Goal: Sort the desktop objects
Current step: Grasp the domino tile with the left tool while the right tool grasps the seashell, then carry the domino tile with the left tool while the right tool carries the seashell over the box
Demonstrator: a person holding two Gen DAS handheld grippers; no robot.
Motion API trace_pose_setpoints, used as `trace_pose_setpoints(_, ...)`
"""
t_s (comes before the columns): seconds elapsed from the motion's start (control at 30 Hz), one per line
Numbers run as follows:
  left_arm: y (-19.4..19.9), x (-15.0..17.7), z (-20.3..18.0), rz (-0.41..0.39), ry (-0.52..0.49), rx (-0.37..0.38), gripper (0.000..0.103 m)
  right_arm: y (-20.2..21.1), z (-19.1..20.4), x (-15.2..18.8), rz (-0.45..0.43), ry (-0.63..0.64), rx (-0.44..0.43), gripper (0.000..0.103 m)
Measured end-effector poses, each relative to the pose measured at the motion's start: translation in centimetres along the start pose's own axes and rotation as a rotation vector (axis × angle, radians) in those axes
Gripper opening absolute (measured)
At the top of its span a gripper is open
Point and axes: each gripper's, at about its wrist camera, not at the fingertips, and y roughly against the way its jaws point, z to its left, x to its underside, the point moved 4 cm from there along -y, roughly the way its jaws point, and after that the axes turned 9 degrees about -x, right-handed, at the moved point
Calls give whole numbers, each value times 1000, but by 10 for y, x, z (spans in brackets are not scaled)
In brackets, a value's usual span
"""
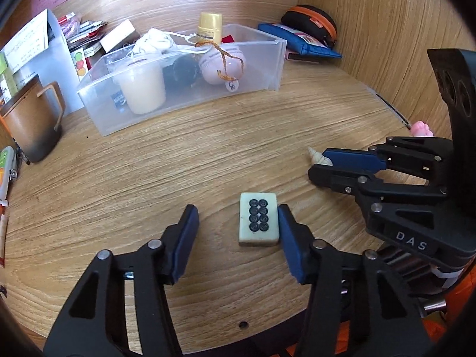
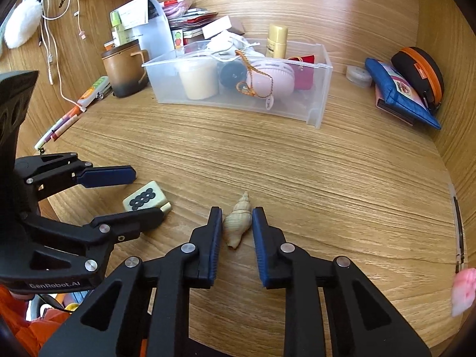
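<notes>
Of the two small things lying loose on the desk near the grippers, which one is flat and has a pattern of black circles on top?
The mahjong tile, between the left gripper fingers. The shell, by the right gripper, is a plain pointed spiral.

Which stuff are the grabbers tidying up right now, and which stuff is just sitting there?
Being tidied:
- mahjong tile, between the left gripper's fingers
- seashell, squeezed by the right gripper
- clear bin, probably where they go

Just sitting there:
- brown mug
- blue pouch
- black and orange case
- pink toy
</notes>
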Motion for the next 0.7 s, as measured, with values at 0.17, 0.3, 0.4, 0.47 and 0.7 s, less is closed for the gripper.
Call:
trace_pose_setpoints(0.17, -1, -3, -3, -18, -21, -13, 24, 2, -3, -1, -6, -9, 4, 19)
trace_pose_setpoints(0.3, -2, -5, -3, -22, -17, -20, 24, 3, -4, -6, -10, -4, 2, 19)
trace_pose_setpoints(0.4, -1, -8, 2, -28, -3, -20, 24, 5, -4, -12, -19, -3, -1, 19)
trace_pose_setpoints(0.47, 1, -10, 5, -38, 5, -30, 24, 6, -4, -16, -26, 1, 1, 19)
trace_pose_setpoints(0.7, 11, -26, 24, -74, 41, -59, 24, 12, -3, -33, -53, -2, -12, 19)
